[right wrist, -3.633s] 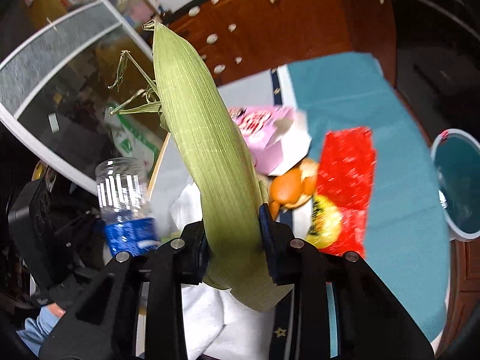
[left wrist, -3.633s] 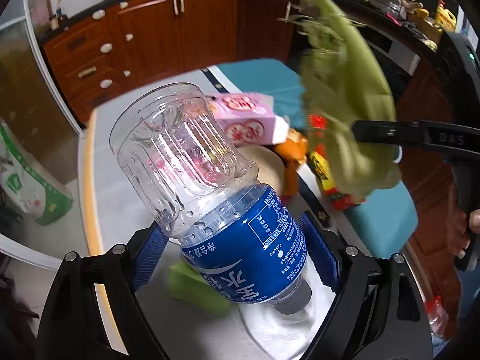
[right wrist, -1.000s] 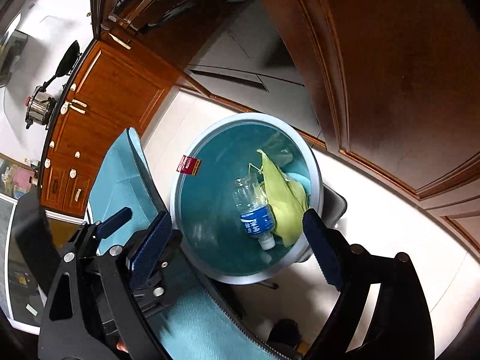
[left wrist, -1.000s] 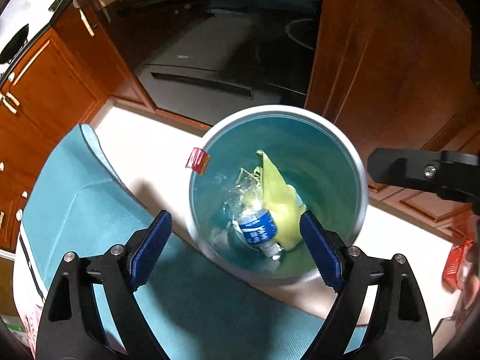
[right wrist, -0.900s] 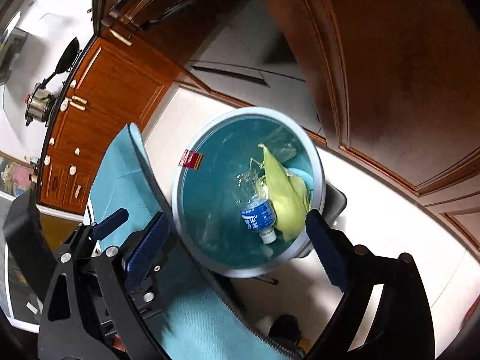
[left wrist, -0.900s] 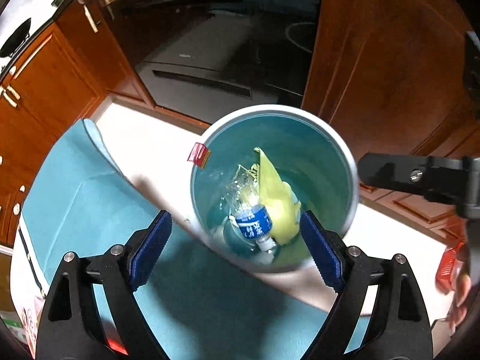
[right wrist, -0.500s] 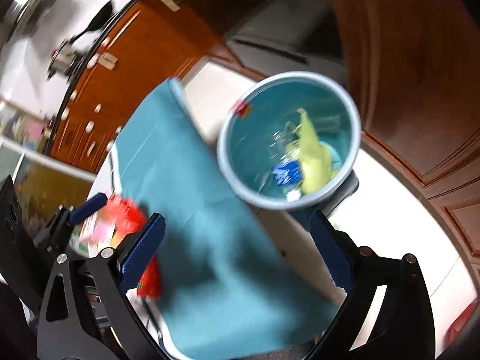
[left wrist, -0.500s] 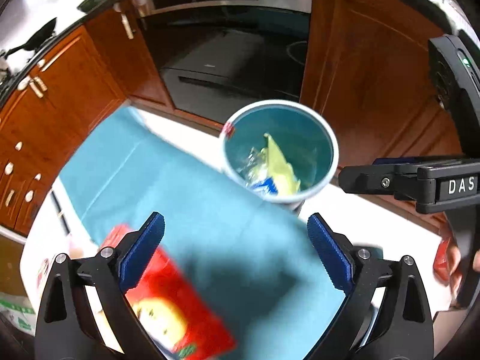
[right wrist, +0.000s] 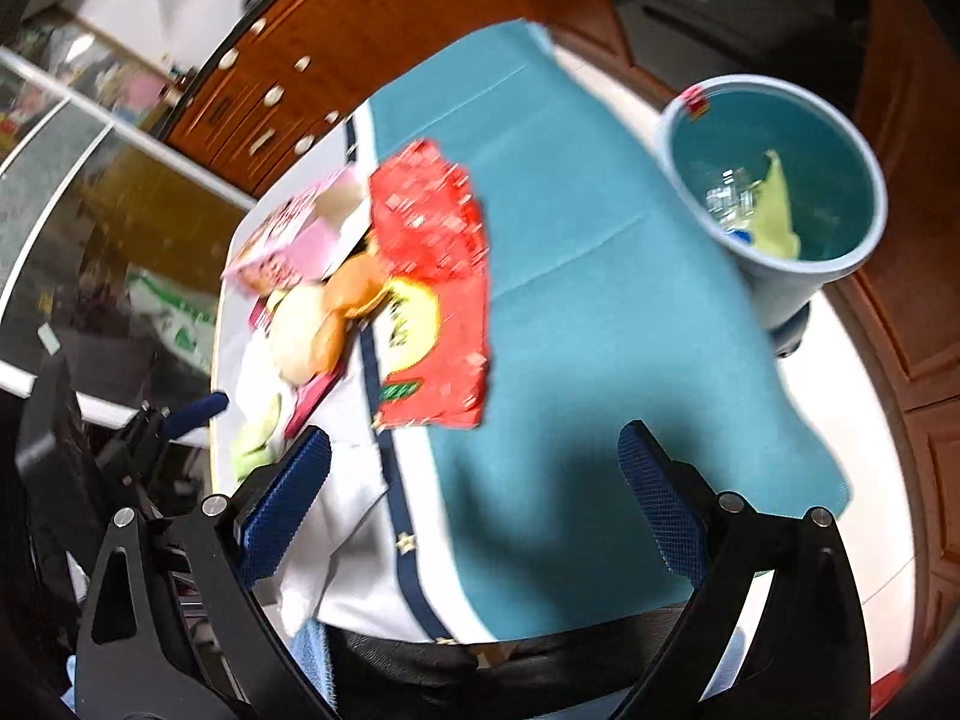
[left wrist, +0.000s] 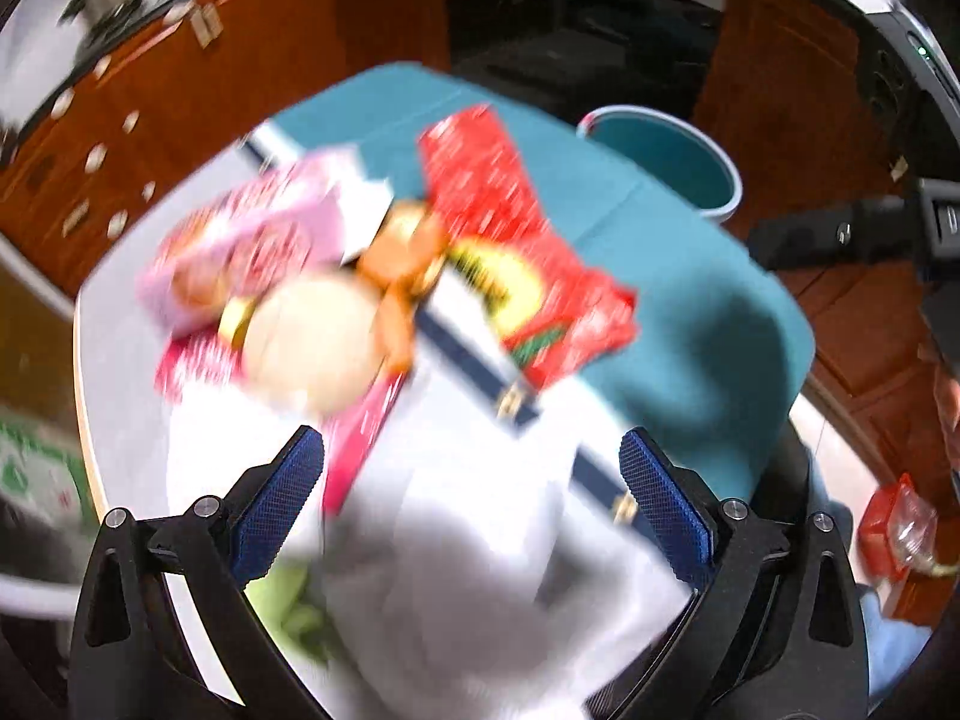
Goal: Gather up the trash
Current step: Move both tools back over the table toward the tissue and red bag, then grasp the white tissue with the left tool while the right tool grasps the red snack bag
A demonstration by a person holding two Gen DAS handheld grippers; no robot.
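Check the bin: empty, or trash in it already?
Not empty. In the right wrist view the blue bin holds a green corn husk and a clear plastic bottle; most of its inside is bare.

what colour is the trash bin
Teal inside with a pale blue-grey rim and outer wall; the trash bin shows best in the right wrist view.

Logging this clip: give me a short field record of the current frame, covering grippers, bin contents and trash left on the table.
left gripper: open, empty, over the table
right gripper: open, empty
trash bin: on the floor past the table edge; holds a corn husk and a plastic bottle
still on table: red snack bag, pink carton, orange peel
table cover: teal cloth
image quality: motion blur, left view worst
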